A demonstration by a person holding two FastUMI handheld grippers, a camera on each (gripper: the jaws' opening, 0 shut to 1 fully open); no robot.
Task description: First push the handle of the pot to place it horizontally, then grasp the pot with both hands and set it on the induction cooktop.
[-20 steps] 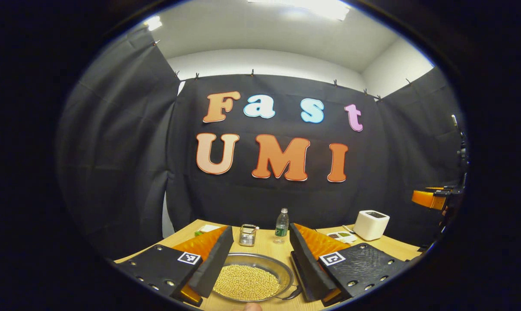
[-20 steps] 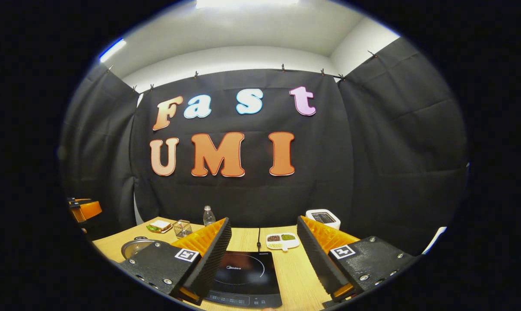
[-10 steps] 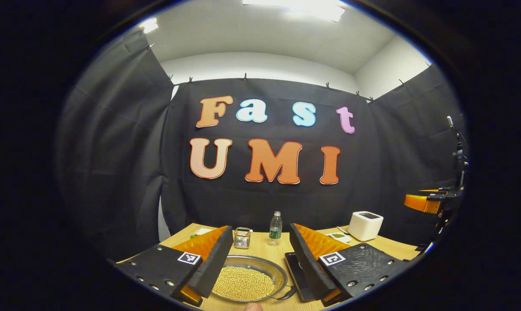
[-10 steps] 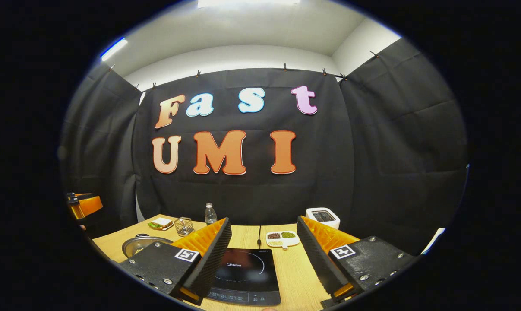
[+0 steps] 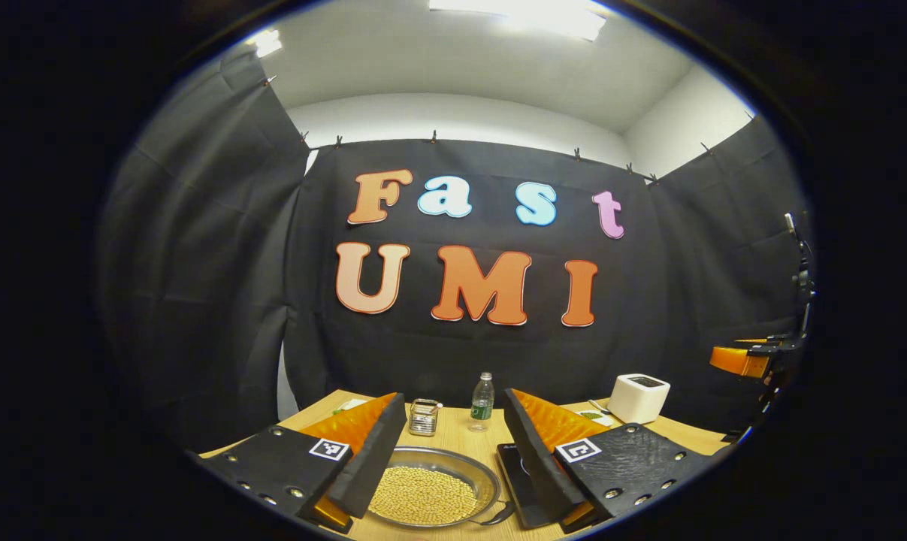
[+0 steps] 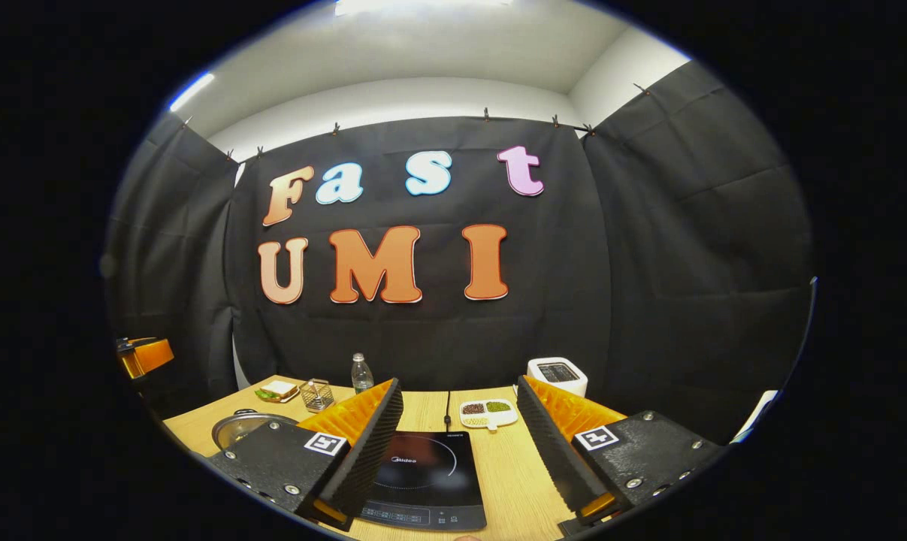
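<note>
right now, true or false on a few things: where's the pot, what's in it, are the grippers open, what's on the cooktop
1. The pot holds pale yellow beans. True.
2. The left gripper is shut on the pot's rim. False: its fingers stand wide apart with the pot seen between them, gripping nothing.
3. The induction cooktop already carries the pot. False: its glass top is bare, and the pot sits on the table to its left.
4. The right gripper is open above the cooktop. True.
5. A water bottle stands upright behind the pot. True.

One pot (image 5: 432, 492), one cooktop (image 6: 421, 481), one bottle (image 5: 482, 400)
</note>
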